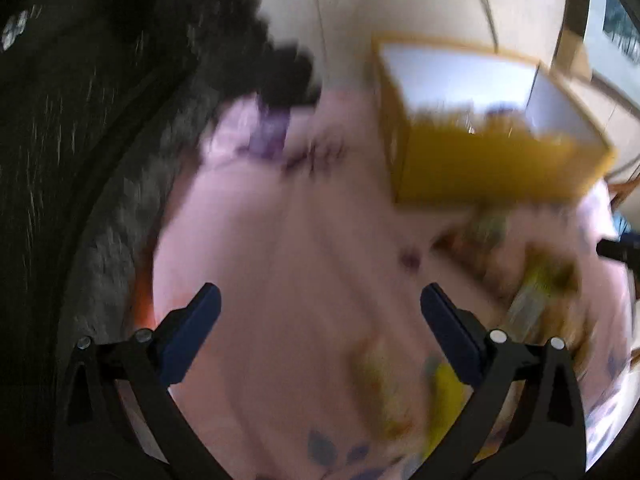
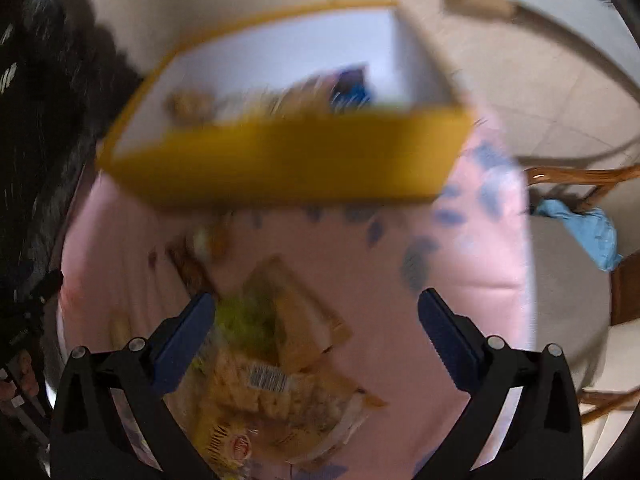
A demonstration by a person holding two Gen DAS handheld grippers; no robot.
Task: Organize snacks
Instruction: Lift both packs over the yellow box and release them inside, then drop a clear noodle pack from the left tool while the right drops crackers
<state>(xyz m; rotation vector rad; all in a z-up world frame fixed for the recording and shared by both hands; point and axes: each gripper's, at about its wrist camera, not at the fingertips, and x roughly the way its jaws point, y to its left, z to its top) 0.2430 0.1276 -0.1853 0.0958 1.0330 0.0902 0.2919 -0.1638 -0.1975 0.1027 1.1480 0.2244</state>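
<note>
My left tongs (image 1: pixel 320 304) and right tongs (image 2: pixel 316 312) gape, nothing pinched; packets (image 2: pixel 280 360) beneath right, yellow box (image 2: pixel 280 160) beyond.

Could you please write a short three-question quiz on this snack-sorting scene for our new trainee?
1. True or false: the right tongs are clamped on a snack packet.
2. What colour is the outside of the box on the pink cloth?
3. Which lies nearest the right tongs? A) the snack packets B) the blue cloth on the chair C) the box

Key:
1. False; both the right tongs and the left tongs stand open and empty.
2. Yellow, with a white inside.
3. A
</note>
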